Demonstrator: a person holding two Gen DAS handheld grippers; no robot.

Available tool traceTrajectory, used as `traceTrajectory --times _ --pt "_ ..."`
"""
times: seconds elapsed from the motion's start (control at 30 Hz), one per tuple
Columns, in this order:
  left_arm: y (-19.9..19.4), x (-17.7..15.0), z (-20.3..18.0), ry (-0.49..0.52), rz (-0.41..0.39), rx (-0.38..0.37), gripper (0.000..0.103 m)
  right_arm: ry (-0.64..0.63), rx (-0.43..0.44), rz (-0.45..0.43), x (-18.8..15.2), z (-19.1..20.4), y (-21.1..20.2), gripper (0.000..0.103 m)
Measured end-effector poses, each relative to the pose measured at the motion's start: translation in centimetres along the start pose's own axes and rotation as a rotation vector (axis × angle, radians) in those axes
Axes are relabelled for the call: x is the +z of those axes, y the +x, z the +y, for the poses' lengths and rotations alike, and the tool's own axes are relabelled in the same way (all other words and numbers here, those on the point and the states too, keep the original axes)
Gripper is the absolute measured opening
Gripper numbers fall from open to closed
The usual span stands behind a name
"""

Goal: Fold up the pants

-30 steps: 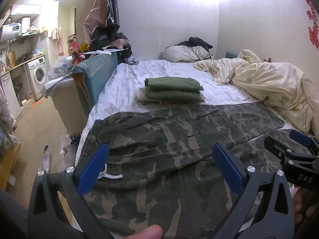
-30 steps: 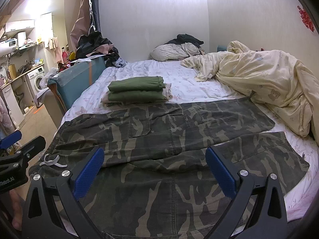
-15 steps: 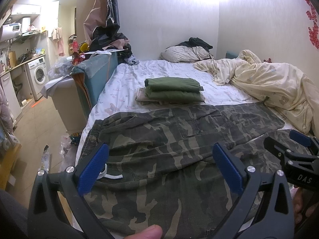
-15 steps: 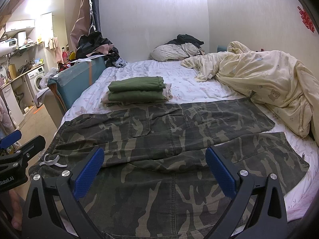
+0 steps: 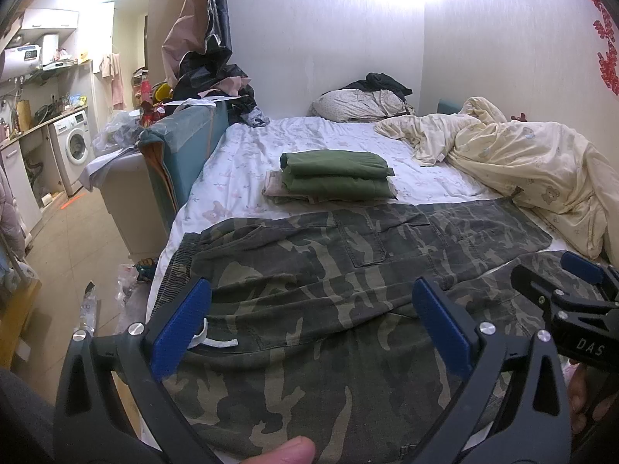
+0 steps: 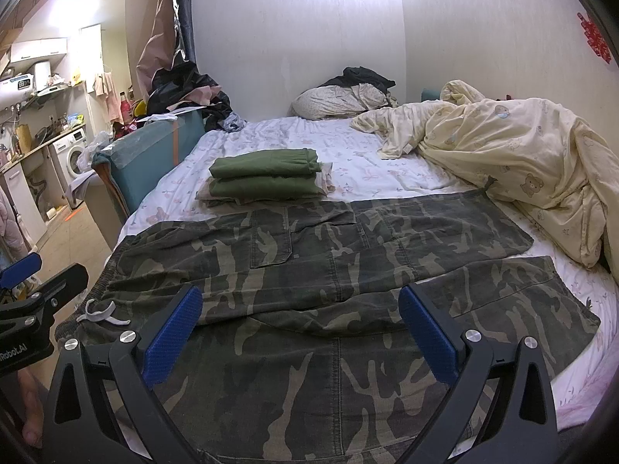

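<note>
Now | bed [image 6: 271, 135]: camouflage pants [image 6: 329, 270], folded green stack [image 6: 267, 181] | left gripper [image 5: 309, 324], right gripper [image 6: 298, 328]: jaws spread, empty

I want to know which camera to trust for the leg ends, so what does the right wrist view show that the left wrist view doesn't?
Only the right wrist view shows the near leg's hem in full, with bare sheet beyond it. Only the left wrist view shows a thumb tip at the bottom edge and litter on the floor. Both show the camouflage pants spread flat, the white drawstring, the folded green clothes, the cream duvet, and both grippers, left gripper and right gripper, open.
</note>
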State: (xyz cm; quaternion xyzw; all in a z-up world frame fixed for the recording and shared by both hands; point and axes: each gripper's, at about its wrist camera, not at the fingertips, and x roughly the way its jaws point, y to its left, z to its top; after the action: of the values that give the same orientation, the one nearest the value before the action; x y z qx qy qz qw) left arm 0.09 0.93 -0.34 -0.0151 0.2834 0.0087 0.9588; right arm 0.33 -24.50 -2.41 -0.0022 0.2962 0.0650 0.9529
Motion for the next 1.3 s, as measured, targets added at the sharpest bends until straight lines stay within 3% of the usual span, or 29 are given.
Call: traceTrajectory --times 0.33,0.5,0.7,0.8,0.9,1.0,1.1,1.17,1.3 --pt "-0.2 -0.1 -0.3 0.003 0.01 0.001 0.102 -0.001 0.001 0.002 0.0 0.1 0.0 0.103" --pt "-0.6 1.3 0.0 0.054 0.039 -0.031 0.102 0.043 0.034 0.018 0.5 -0.2 0.2 0.103" --pt "0.0 2.4 2.2 -0.003 0.091 -0.031 0.102 0.069 0.076 0.013 0.9 -1.3 -0.7 0.103" --pt "0.7 2.0 5.9 -0.069 0.141 0.067 0.102 0.094 0.078 0.032 0.6 -2.2 -1.1 0.103" --pt "1.8 0.9 10.0 -0.134 0.213 0.166 0.102 0.03 0.051 0.008 0.4 -2.1 -2.5 0.103" --pt "3.5 -1.5 14.9 -0.272 0.315 0.262 0.102 0.044 0.082 0.016 0.3 -2.7 -3.0 0.103" --pt "5.2 -4.7 18.8 -0.439 0.406 0.301 0.099 0.095 0.12 0.045 0.6 -3.0 -2.5 0.103" --pt "6.3 -6.7 20.4 -0.514 0.448 0.322 0.092 0.109 0.132 0.056 0.7 -2.9 -2.1 0.103" --pt "9.0 -10.5 20.9 -0.617 0.568 0.287 0.078 0.103 0.124 0.062 0.7 -2.8 -1.9 0.103"
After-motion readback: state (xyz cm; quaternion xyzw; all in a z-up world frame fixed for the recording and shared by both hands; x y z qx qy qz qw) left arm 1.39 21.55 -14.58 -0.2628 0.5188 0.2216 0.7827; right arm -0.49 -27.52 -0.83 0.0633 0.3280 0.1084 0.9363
